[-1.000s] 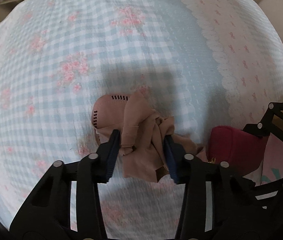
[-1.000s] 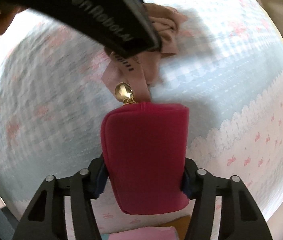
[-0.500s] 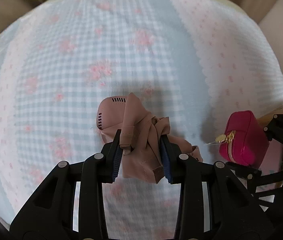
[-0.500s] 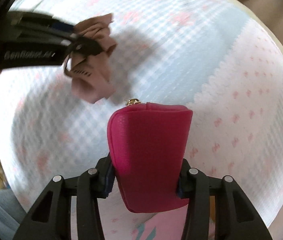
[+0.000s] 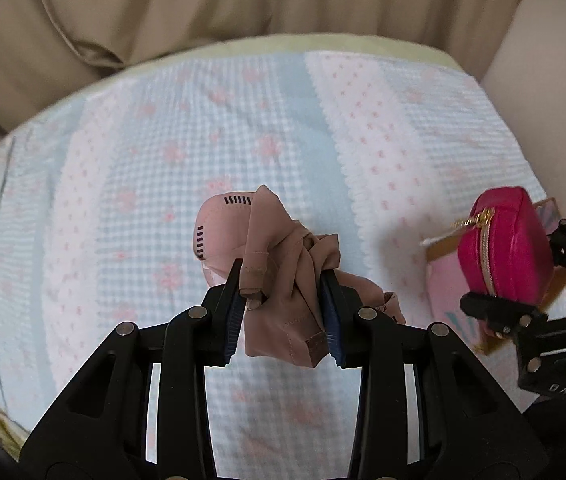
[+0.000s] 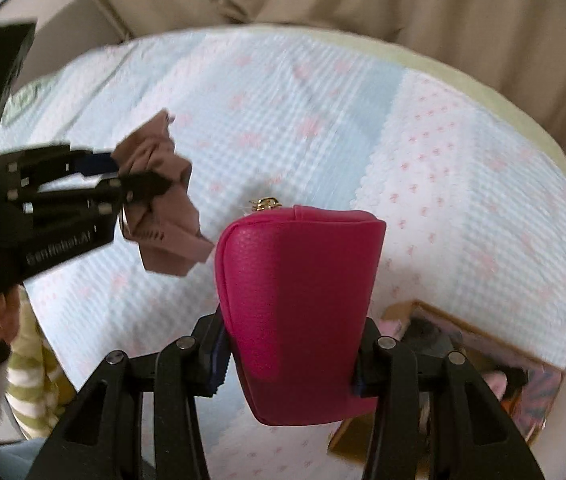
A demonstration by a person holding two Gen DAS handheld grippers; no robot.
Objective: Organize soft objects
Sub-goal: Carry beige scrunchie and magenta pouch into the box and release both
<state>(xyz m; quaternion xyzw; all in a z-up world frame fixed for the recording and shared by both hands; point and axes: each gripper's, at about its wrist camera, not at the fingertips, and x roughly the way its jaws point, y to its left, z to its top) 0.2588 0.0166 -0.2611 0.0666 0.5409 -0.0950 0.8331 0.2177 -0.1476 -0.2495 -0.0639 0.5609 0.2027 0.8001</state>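
left gripper (image 5: 283, 312) clamps tan cloth (image 5: 283, 276), bunched, dangling; right gripper (image 6: 289, 364) grips pouch (image 6: 299, 312), long axis 6–12, zipper at 12.

Both cams sit on the grippers, looking steeply down along the fingers at the bed cover (image 5: 155, 184), high enough to take in most of it w/ the beige curtain (image 5: 203, 4) behind. Shared: cover, curtain, and each view catches the other gripper at its edge — right gripper (image 5: 495, 280) at left cam's right side, left gripper (image 6: 139, 178) at right cam's left side.
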